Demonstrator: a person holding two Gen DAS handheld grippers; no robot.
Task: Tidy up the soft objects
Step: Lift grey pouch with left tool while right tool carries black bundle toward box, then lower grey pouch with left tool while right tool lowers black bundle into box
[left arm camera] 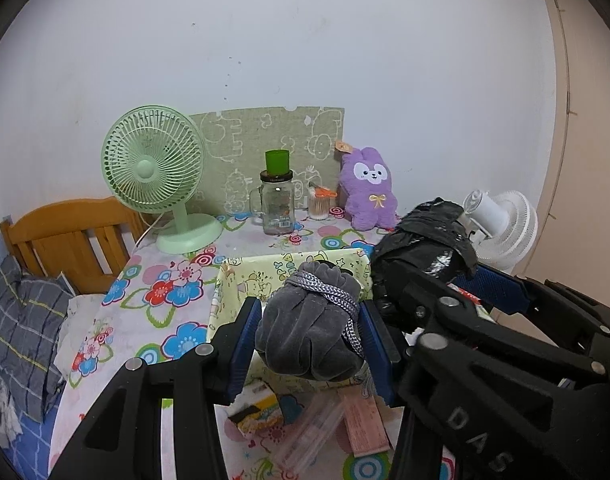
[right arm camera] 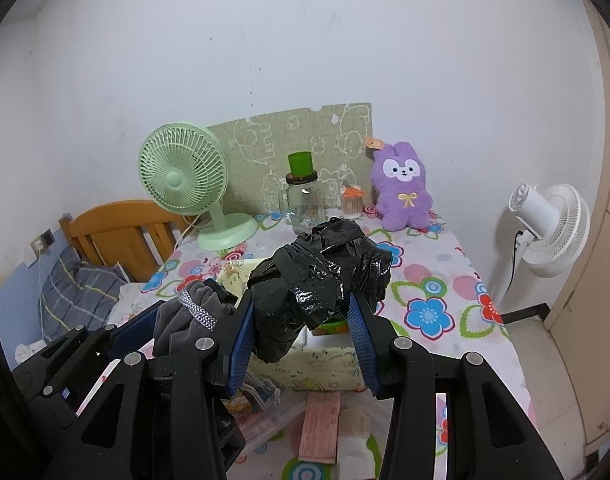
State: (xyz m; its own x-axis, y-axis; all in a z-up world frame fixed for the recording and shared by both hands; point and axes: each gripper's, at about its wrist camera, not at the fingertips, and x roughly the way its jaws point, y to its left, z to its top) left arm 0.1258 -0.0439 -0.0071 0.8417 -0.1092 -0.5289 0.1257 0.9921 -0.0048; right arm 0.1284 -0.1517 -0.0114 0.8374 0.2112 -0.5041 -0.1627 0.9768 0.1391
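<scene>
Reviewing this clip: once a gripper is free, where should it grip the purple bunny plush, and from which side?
Grip the purple bunny plush across its torso at the yellow bow, coming from the front. It sits upright against the wall facing forward, and the cotton swab jar crowds its left.

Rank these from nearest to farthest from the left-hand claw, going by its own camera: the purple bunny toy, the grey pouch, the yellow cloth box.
1. Grey pouch: clamped between the fingers of the left gripper.
2. Yellow cloth box: directly below and just beyond the pouch, on the flowered table.
3. Purple bunny toy: far back on the right, against the wall.
</scene>
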